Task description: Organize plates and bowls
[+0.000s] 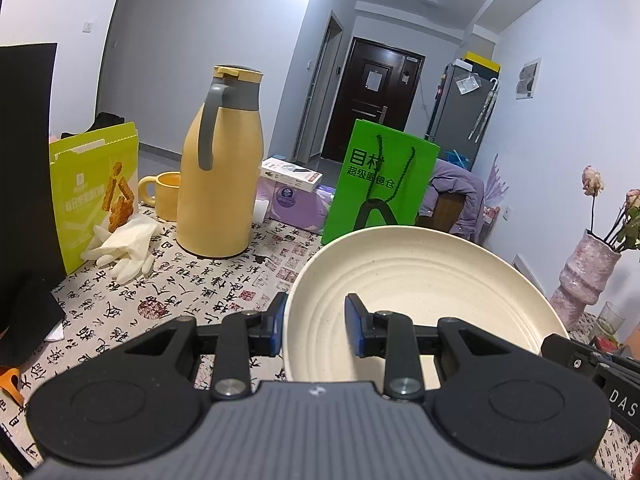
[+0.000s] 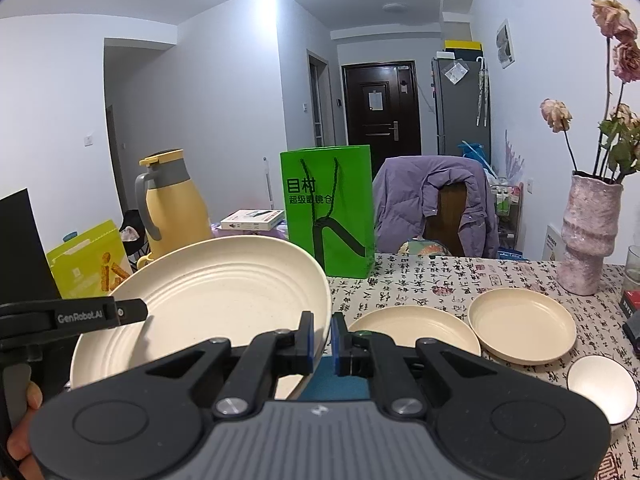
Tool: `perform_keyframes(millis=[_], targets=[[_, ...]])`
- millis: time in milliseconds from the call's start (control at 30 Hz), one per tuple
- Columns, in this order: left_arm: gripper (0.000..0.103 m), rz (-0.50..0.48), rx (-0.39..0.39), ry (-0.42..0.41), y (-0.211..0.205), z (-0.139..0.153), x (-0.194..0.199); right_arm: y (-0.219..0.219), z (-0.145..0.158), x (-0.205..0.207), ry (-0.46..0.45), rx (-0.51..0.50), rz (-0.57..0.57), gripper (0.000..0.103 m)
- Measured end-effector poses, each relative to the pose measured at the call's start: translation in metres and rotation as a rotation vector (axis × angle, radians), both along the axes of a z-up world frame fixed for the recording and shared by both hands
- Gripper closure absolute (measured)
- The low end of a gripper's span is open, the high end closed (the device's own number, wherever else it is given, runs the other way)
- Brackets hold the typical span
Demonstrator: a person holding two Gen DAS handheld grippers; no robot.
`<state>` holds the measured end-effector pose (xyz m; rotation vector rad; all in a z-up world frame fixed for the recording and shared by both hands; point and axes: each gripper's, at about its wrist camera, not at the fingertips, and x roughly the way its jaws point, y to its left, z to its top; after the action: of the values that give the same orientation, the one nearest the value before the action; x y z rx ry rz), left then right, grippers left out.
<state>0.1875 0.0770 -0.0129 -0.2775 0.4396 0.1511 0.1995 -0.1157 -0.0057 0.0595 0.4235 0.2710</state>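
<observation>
Both grippers hold the large cream plate [image 2: 208, 296] by opposite rims, tilted above the table: right gripper [image 2: 321, 340] pinched shut, left gripper [image 1: 316, 326] narrowly clamped. Right of it, past bare tablecloth [image 2: 420, 280], lie two smaller plates [image 2: 520, 324] and a bowl [image 2: 600, 384].

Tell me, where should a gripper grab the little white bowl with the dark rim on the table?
Probably by its rim. The white bowl sits upright and open, with thin walls, so one finger could go inside and one outside. Coming from above on its near side looks easiest: the cream plate lies close behind it, and the table is bare in front.
</observation>
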Motion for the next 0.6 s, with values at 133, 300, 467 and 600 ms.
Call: perform_keyframes(millis=[133,300,467,600], targets=[[0.073,-0.006,0.006,0.0,-0.007,0.0,-0.006,-0.007,-0.001,-0.008,0.0,0.004,-0.005,0.095],[0.073,-0.014,0.024,-0.006,-0.017,0.001,-0.014,-0.014,-0.002,-0.016,0.0,0.012,-0.014,0.095],[0.073,-0.024,0.026,-0.011,-0.024,0.002,-0.023,-0.023,-0.003,-0.026,-0.006,0.021,-0.02,0.095],[0.073,-0.03,0.036,-0.013,-0.031,0.002,-0.031,-0.03,-0.004,-0.035,-0.008,0.024,-0.025,0.095]])
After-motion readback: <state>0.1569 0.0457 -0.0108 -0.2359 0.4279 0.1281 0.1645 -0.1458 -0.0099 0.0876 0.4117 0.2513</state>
